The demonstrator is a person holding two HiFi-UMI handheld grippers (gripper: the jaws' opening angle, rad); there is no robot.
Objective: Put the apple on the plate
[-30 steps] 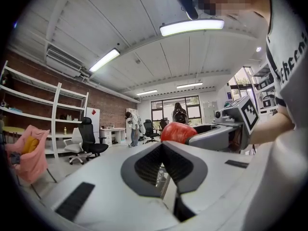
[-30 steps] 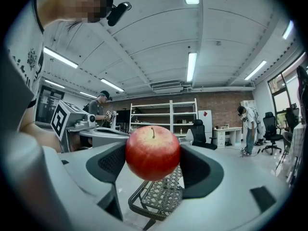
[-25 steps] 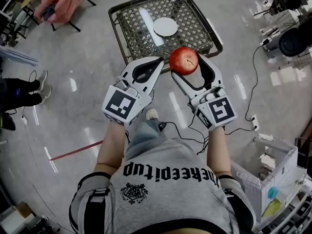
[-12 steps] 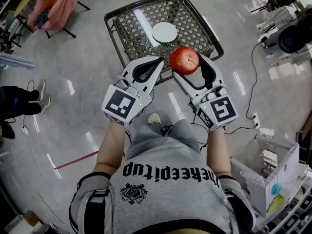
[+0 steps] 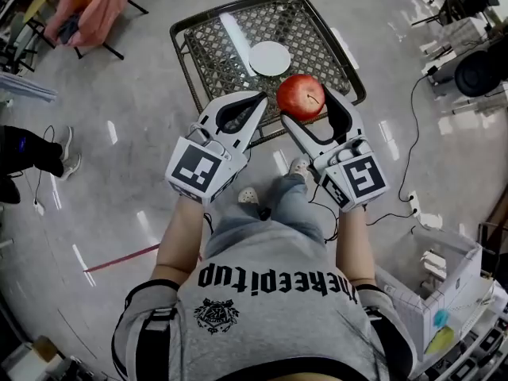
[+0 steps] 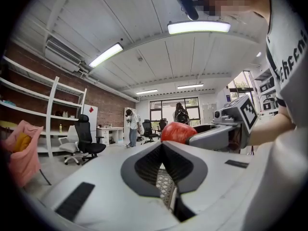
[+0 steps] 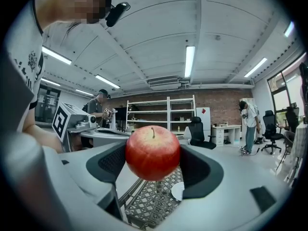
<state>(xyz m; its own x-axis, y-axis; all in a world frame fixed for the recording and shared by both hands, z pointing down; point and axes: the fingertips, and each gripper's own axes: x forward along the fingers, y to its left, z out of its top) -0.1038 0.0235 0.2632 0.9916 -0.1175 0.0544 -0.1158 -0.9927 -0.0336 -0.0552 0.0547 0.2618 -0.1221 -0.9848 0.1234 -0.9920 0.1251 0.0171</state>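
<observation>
Right gripper (image 5: 306, 103) clamps the apple (image 5: 300, 96), left gripper (image 5: 258, 100) closed, empty; carry it level over the plate (image 5: 269, 57) at the table (image 5: 311, 38) middle, then lower gently

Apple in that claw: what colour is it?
The apple is red, slightly yellowish on top; clearest in the right gripper view.

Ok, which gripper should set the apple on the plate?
Right. The right gripper holds the apple, just short of the plate on the wire table; the left gripper is shut and empty.
</observation>
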